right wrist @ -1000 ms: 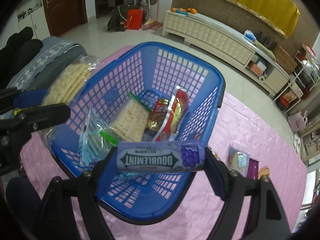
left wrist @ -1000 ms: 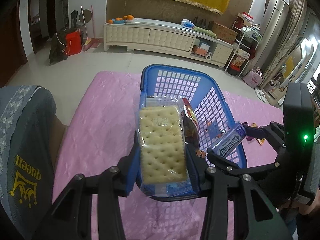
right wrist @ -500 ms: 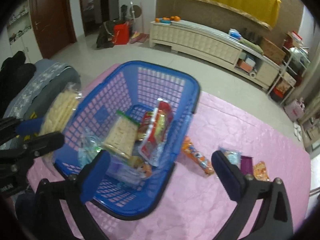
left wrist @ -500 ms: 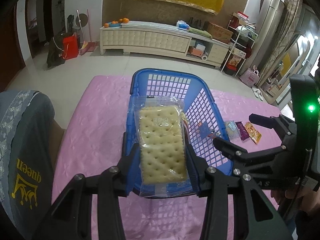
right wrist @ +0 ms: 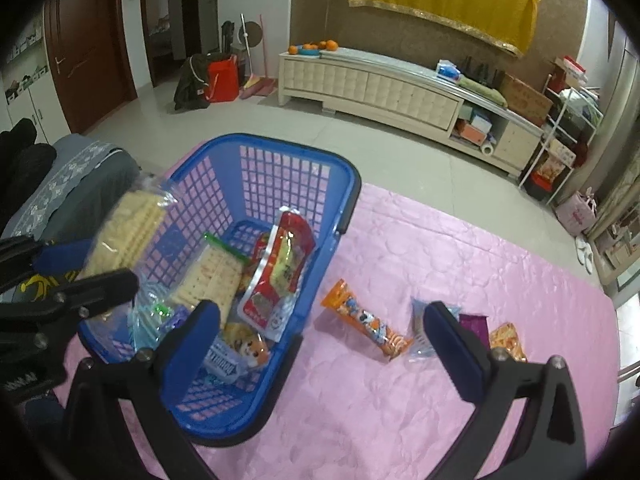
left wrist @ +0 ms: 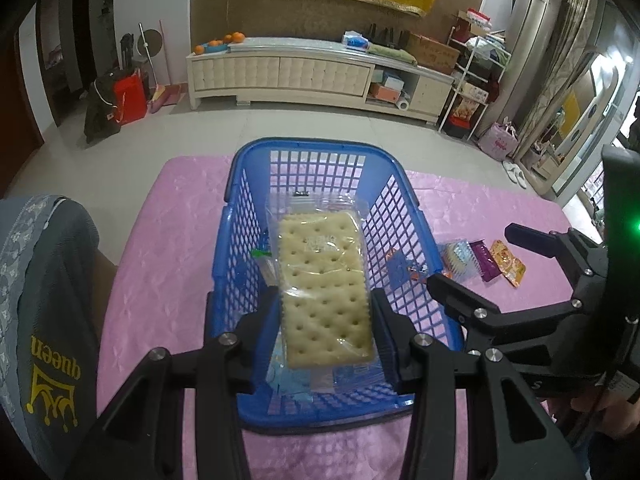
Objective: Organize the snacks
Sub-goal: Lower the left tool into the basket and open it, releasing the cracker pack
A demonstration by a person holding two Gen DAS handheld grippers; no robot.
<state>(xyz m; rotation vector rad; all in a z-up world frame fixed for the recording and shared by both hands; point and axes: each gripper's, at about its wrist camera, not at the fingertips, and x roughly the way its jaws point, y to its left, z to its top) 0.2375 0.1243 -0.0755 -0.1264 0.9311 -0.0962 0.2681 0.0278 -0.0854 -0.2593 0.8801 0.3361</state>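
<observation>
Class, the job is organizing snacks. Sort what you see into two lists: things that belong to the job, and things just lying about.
Job:
blue basket
cracker pack in left gripper
orange snack bar
purple packet
open right gripper

Lying about:
red bag
oranges
broom

blue lattice basket (right wrist: 280, 168) – pink quilted cloth (right wrist: 440, 248) – orange wrapper (right wrist: 366, 326), pale dotted cracker (left wrist: 324, 288).

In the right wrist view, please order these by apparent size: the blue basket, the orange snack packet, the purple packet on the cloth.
1. blue basket, clearly largest.
2. orange snack packet.
3. purple packet, smallest, though the right claw partly hides it, so its full size is unsure.
</observation>
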